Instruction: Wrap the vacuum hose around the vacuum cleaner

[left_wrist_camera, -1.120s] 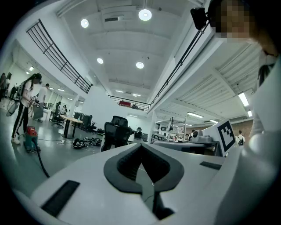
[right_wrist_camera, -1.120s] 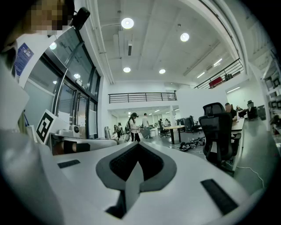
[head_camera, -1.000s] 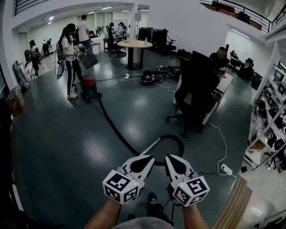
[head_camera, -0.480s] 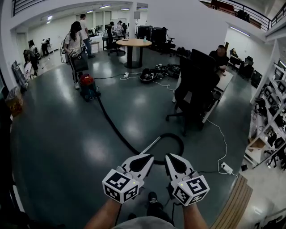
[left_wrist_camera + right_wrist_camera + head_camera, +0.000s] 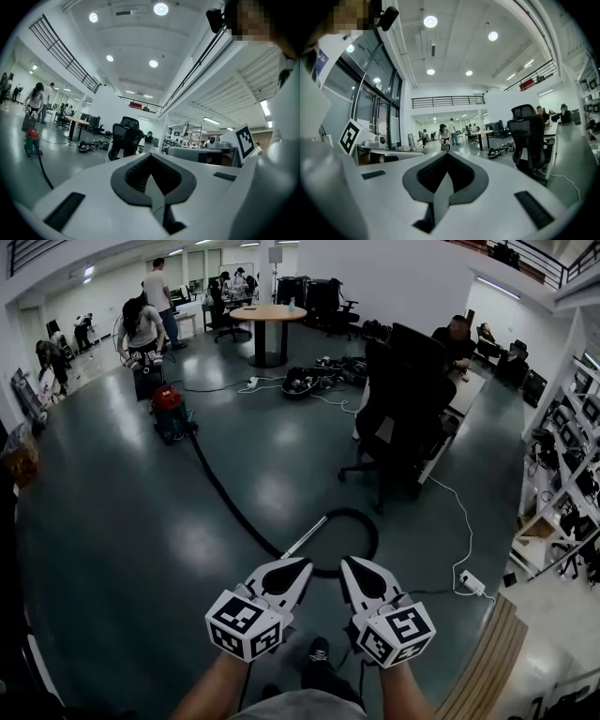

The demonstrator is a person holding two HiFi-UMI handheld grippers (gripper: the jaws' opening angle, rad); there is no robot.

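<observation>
A red and teal vacuum cleaner (image 5: 172, 414) stands far off on the dark floor, at the upper left of the head view. Its black hose (image 5: 230, 502) runs across the floor toward me and curls into a loop (image 5: 361, 521) just ahead of my grippers. A metal wand (image 5: 305, 537) lies at the loop's near end. My left gripper (image 5: 302, 566) and right gripper (image 5: 345, 564) are side by side above the floor, both shut and empty, short of the wand. In the left gripper view the vacuum cleaner (image 5: 32, 141) and hose (image 5: 44, 172) show small at the left.
A person (image 5: 141, 334) stands bent just behind the vacuum. A black office chair (image 5: 403, 399) and a desk stand to the right. A round table (image 5: 267, 315) and a cable pile (image 5: 305, 381) are farther back. A power strip (image 5: 471, 584) lies on the floor at right, with shelves beyond.
The person with the case walked from the vacuum's left side to just behind it. The head view shifted slightly. Both grippers stayed shut in the same place.
</observation>
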